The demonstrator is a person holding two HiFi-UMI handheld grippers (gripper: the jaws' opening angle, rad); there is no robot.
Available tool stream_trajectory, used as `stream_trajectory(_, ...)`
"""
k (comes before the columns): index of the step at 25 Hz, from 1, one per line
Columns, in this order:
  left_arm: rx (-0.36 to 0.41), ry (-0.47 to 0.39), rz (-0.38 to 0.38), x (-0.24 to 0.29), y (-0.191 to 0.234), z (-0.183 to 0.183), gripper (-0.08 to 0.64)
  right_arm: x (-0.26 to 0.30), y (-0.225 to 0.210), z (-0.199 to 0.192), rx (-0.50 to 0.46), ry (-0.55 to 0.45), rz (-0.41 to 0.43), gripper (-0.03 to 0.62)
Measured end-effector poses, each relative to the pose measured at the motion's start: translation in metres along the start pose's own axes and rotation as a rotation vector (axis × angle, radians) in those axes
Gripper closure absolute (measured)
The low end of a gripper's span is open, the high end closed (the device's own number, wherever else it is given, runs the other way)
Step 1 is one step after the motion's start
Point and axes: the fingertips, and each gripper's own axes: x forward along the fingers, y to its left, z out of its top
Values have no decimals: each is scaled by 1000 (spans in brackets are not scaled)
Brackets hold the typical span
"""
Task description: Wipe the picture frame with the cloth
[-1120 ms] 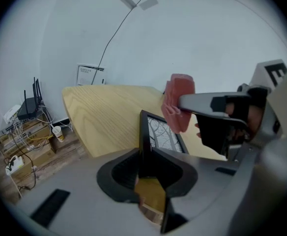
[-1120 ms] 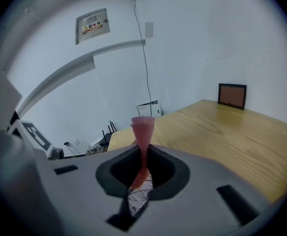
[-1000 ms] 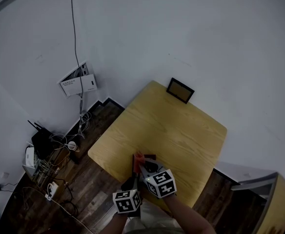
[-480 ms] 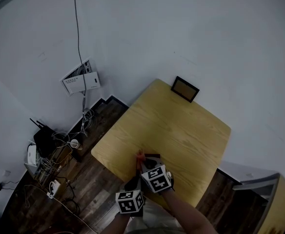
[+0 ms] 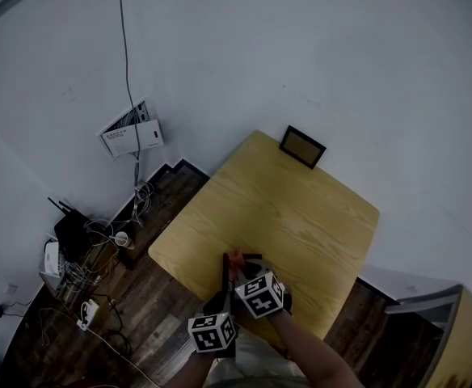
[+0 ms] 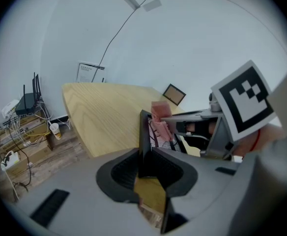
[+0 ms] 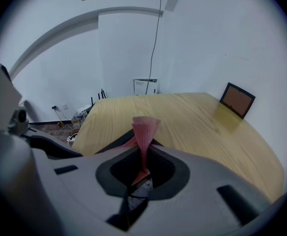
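A black picture frame (image 6: 144,140) stands edge-on between the jaws of my left gripper (image 6: 146,170), which is shut on it near the table's near edge. In the head view the frame (image 5: 225,272) rises in front of both marker cubes. My right gripper (image 7: 142,167) is shut on a pink cloth (image 7: 144,132), whose folded top sticks up from the jaws. The cloth (image 6: 161,118) sits against the held frame's upper right side. A second brown-faced frame (image 5: 302,146) leans on the wall at the yellow table's (image 5: 284,208) far edge.
Left of the table, the dark wood floor holds routers, tangled cables (image 5: 74,265) and a paper cup (image 5: 120,239). A white box (image 5: 131,138) hangs on the wall with a cord above it. A wooden cabinet (image 5: 462,330) stands at the lower right.
My right gripper has dipped a little and rolled, bringing the pink cloth lower against the held frame. The left gripper and its frame stay put.
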Motion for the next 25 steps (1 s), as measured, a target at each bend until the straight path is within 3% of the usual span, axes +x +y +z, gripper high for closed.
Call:
stream_trajectory(14,-4,-2,4,1,-1,0,491,-13,-31,-18,56,3,-51,574)
stream_trajectory(25,-4,4,6,1,1,0,491,-34,-21,-5,163,-76,17,574)
